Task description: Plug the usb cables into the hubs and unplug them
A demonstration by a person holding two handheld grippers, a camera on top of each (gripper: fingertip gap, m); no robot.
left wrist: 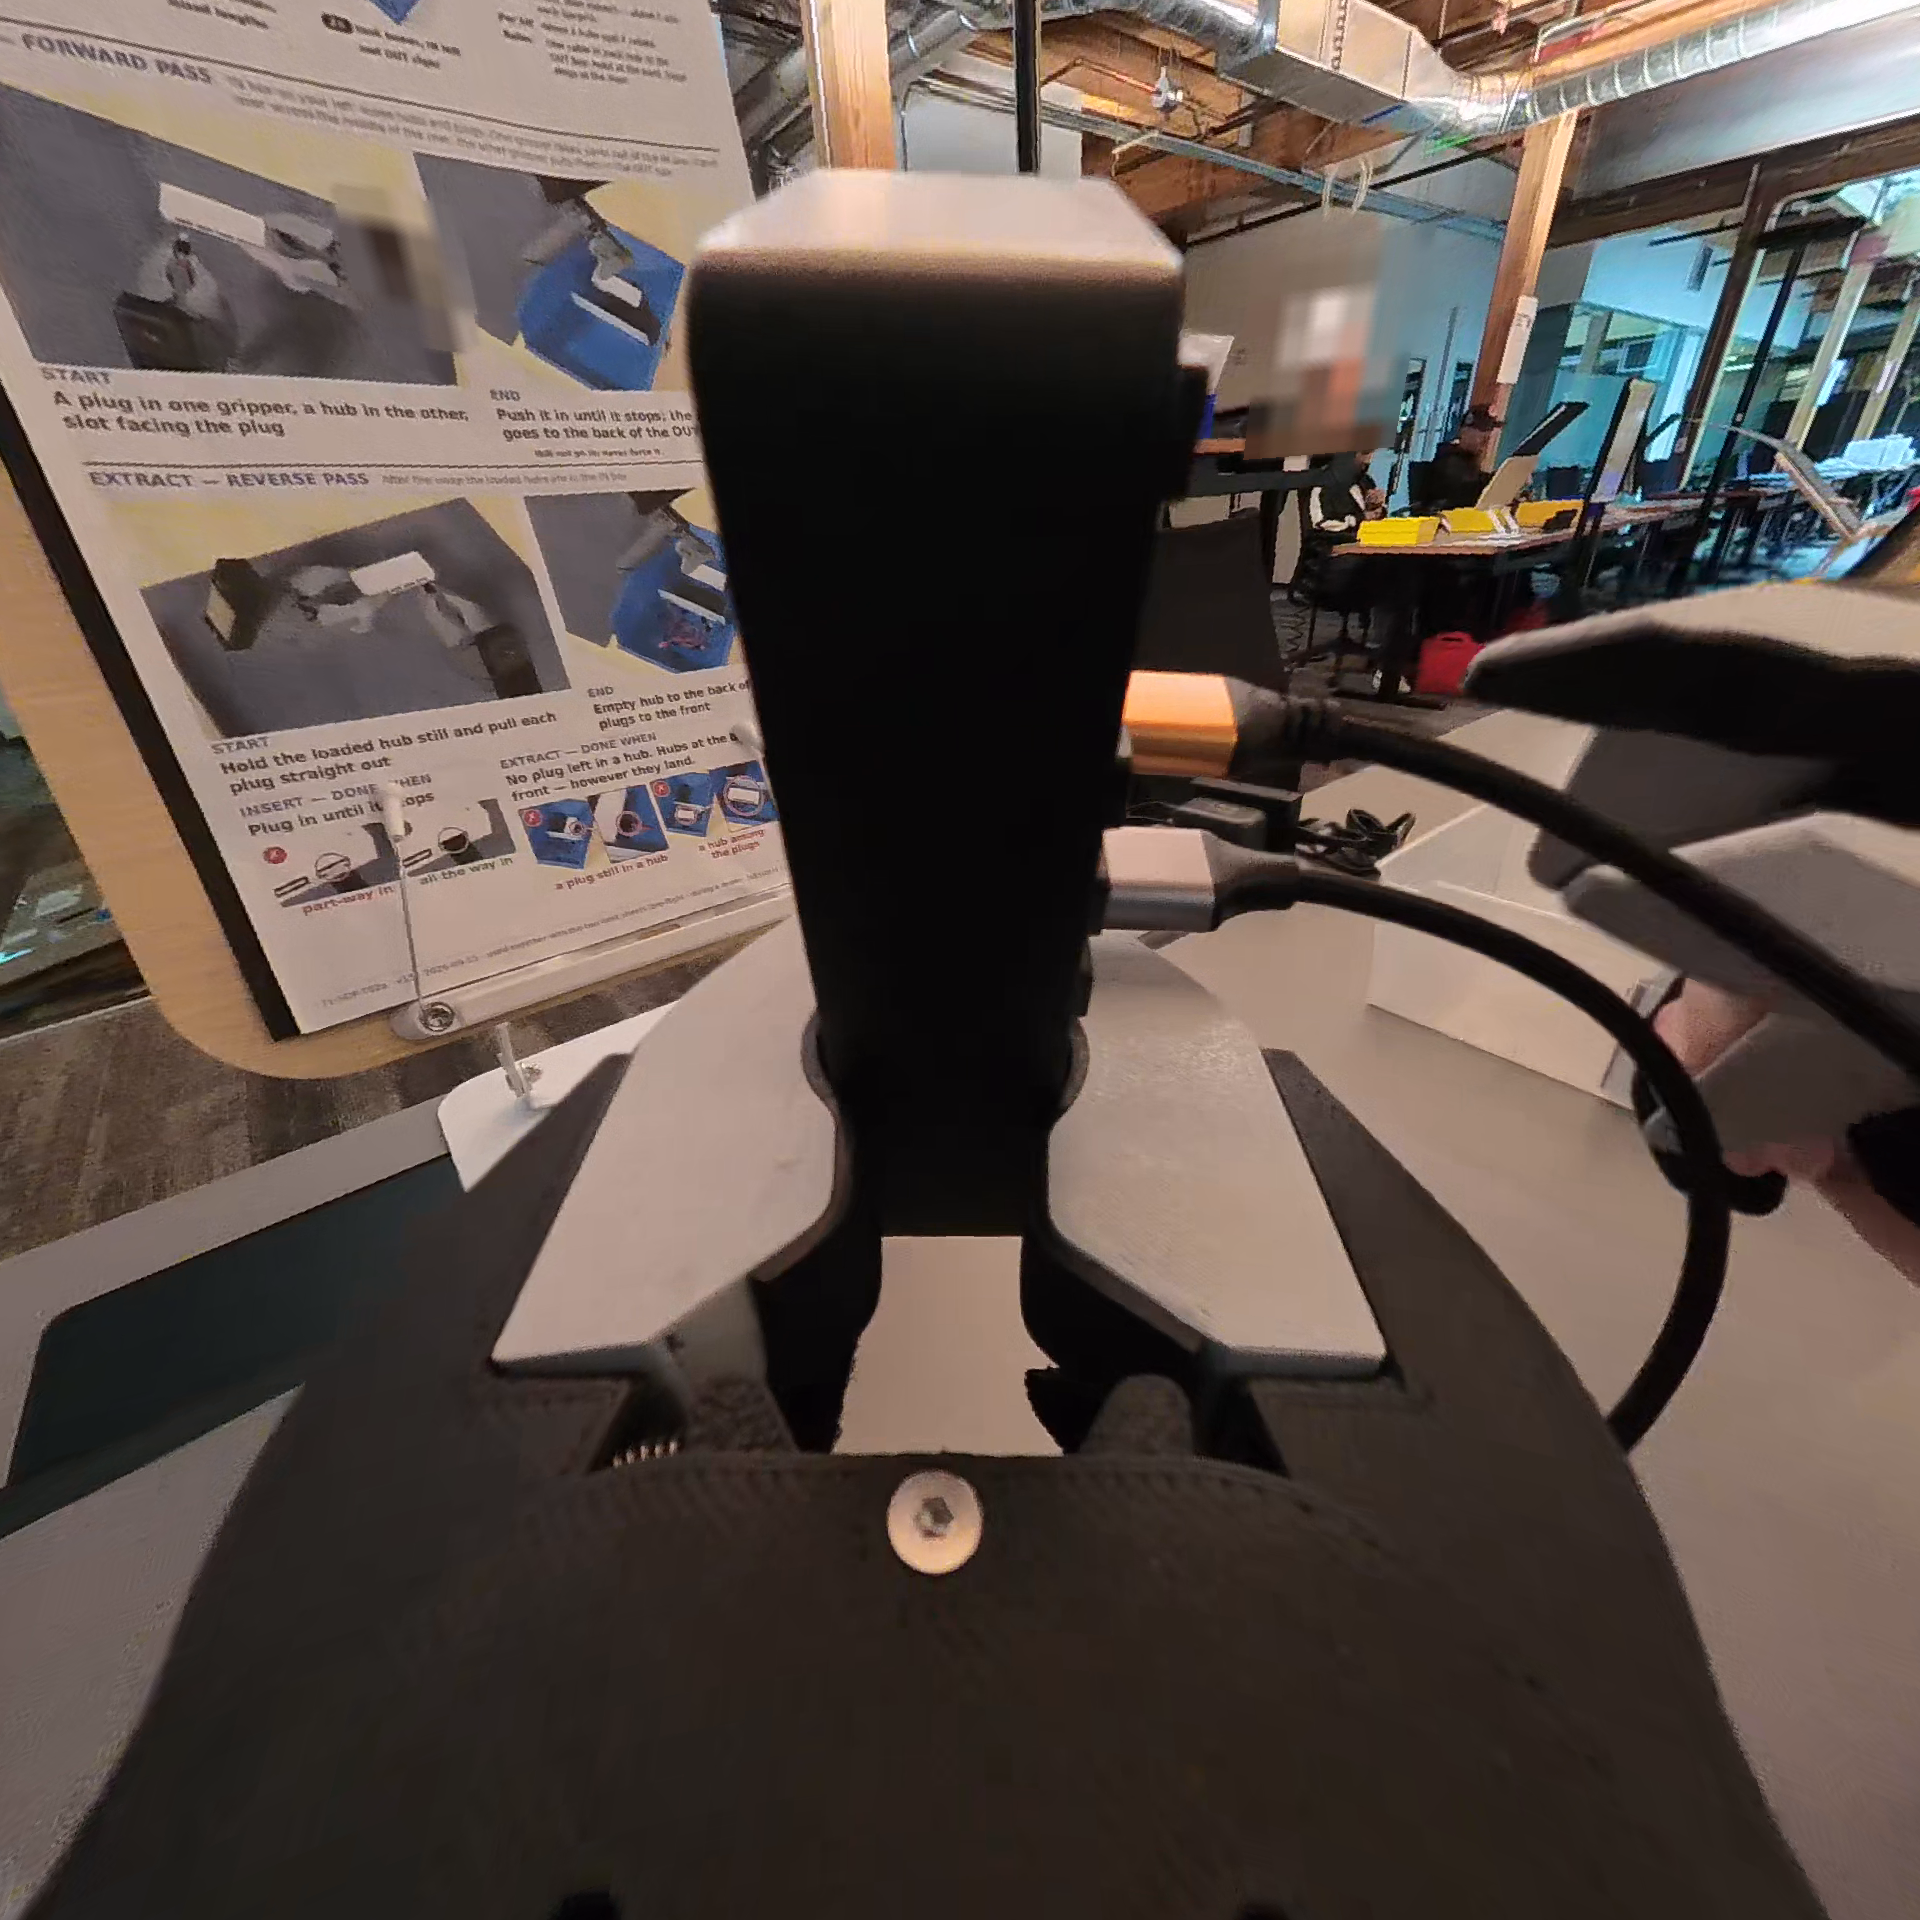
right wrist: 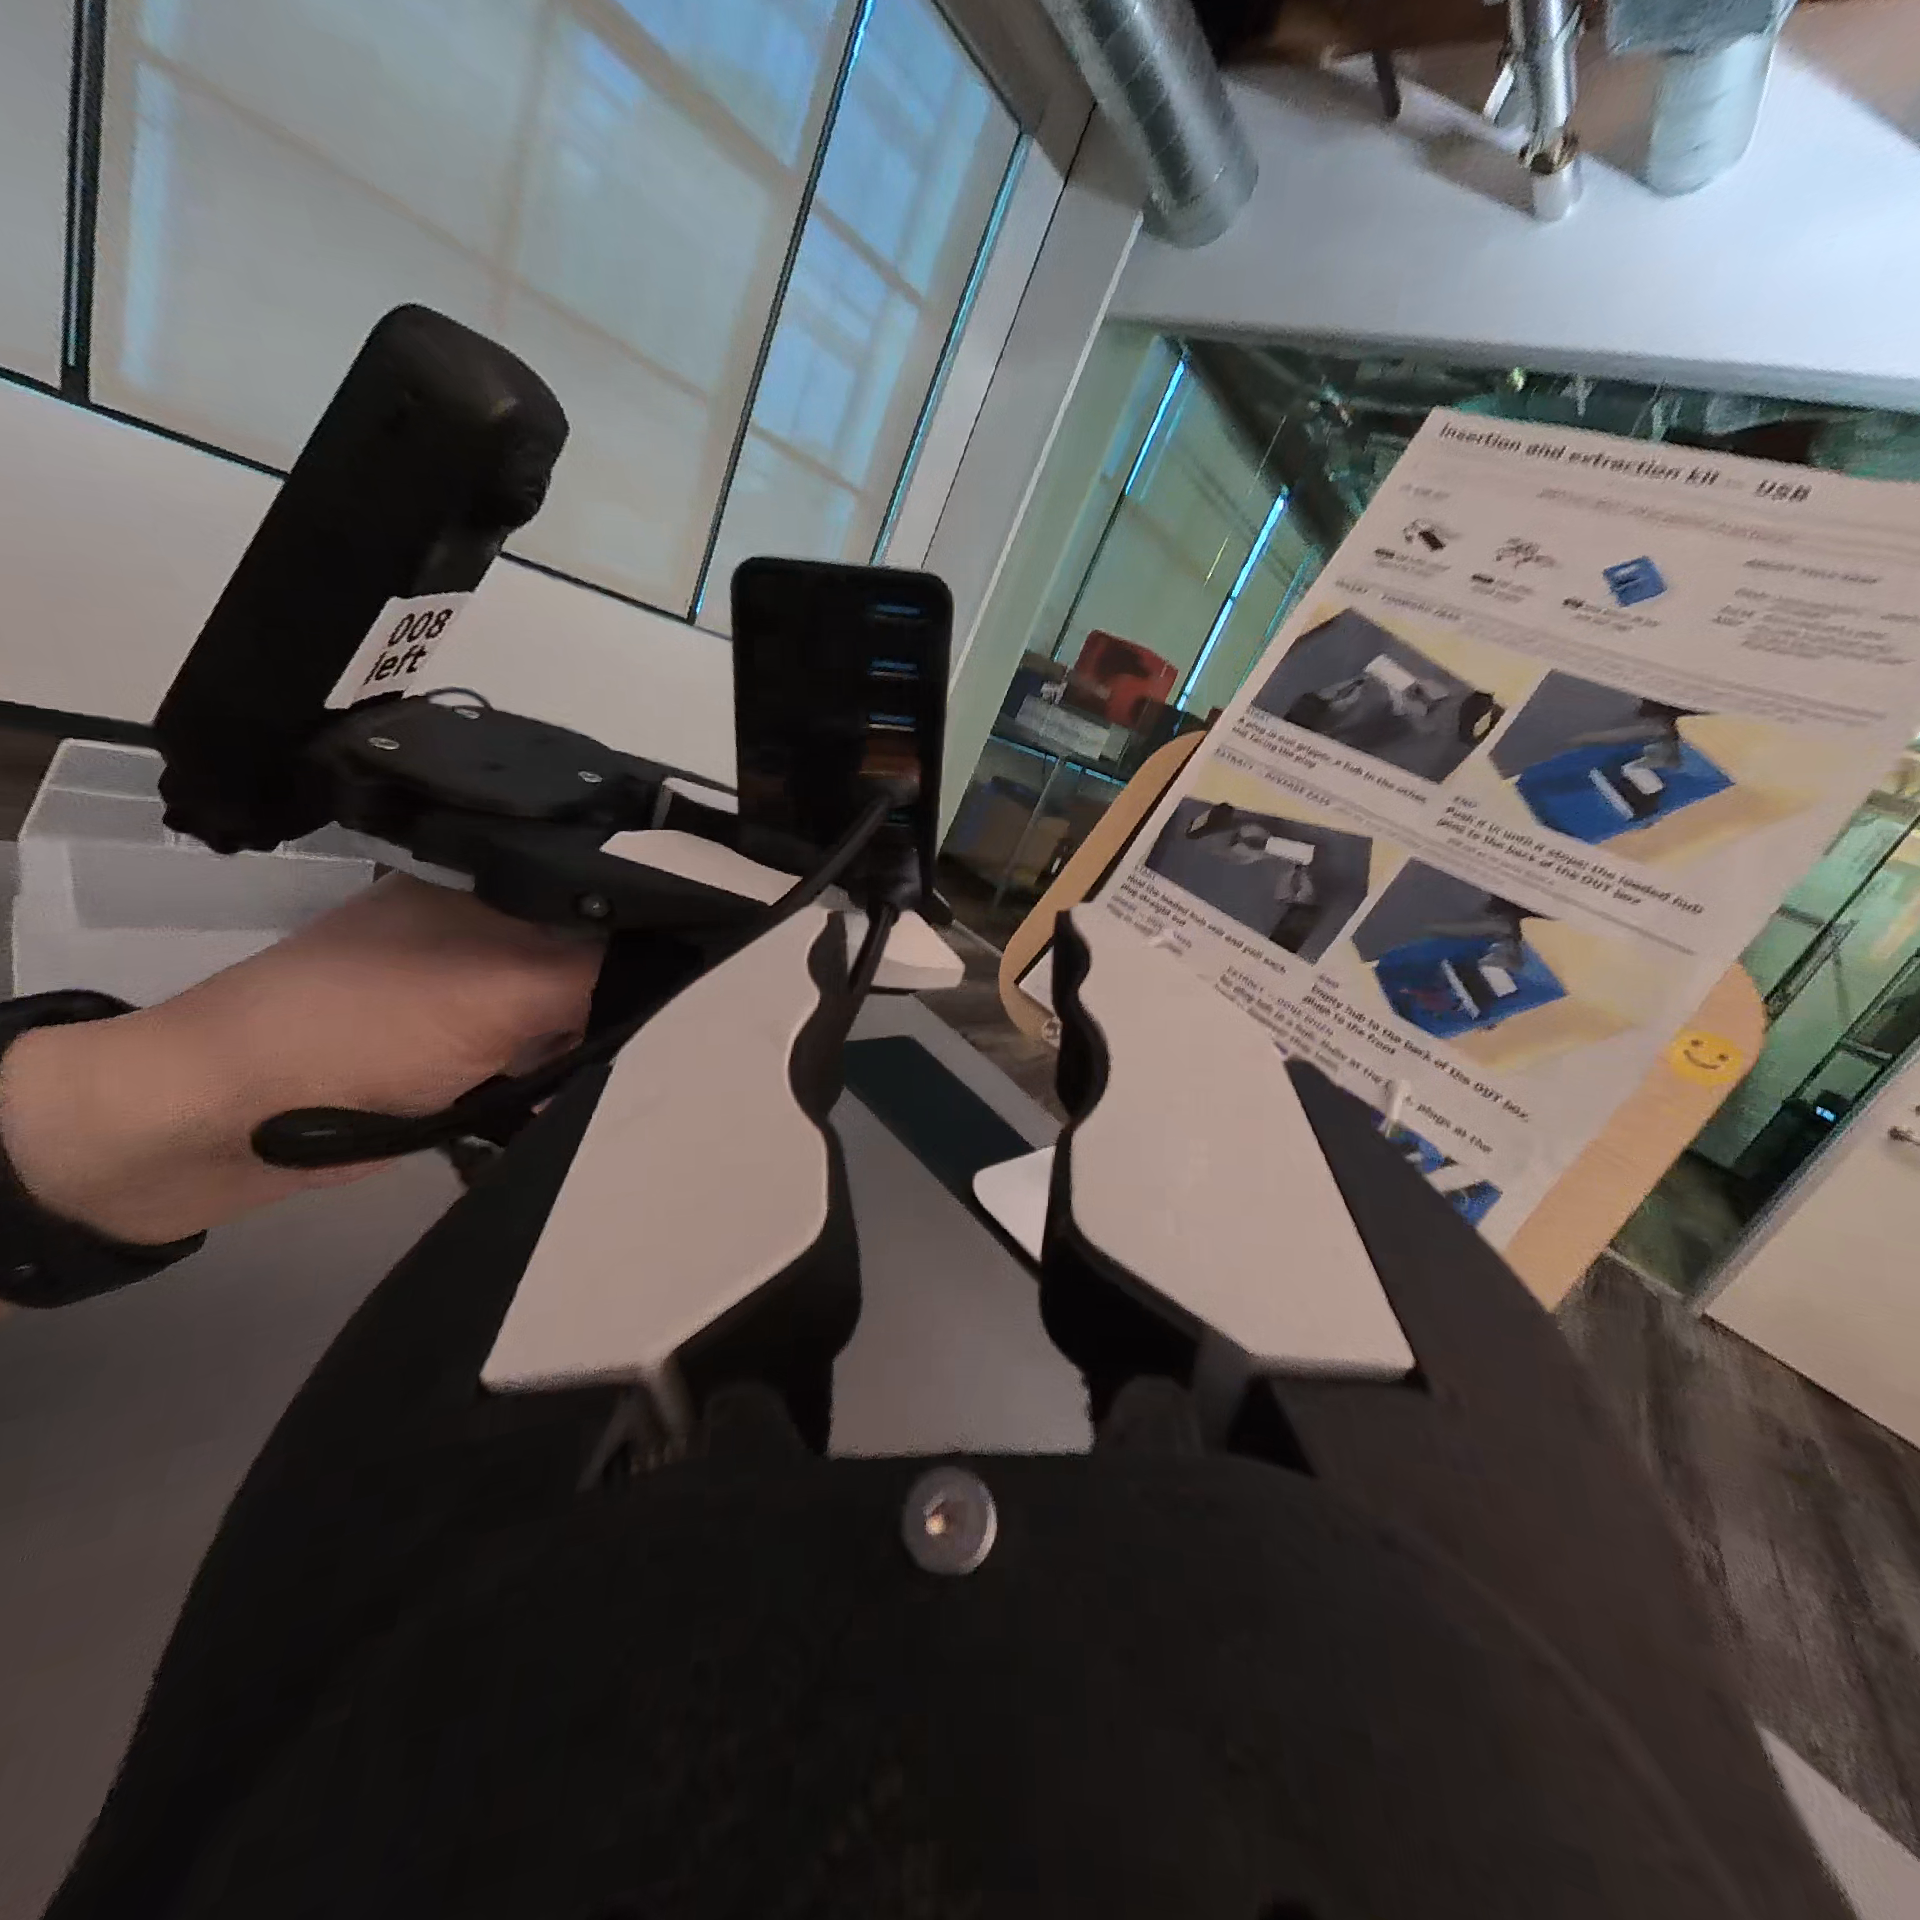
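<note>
- Left wrist view: the left gripper (left wrist: 940,1060) is clamped on a black hub (left wrist: 935,644) that stands upright between its fingers, the hub's top rising well above the tips
- Two plugs sit in the hub's right side: an orange plug (left wrist: 1179,722) above a grey plug (left wrist: 1158,878), each trailing a black cable (left wrist: 1558,821) toward the right
- The right gripper (left wrist: 1704,790) reaches in from the right edge, near the cables, tips toward the hub
- Right wrist view: the right gripper (right wrist: 940,966) has its jaws parted with nothing between them; the hub (right wrist: 842,696) stands just beyond its tips, ports facing it
- The cables (right wrist: 831,883) hang down past the left finger
- A person's hand (right wrist: 312,1049) holds the left gripper (right wrist: 790,904) level, pointing right
</note>
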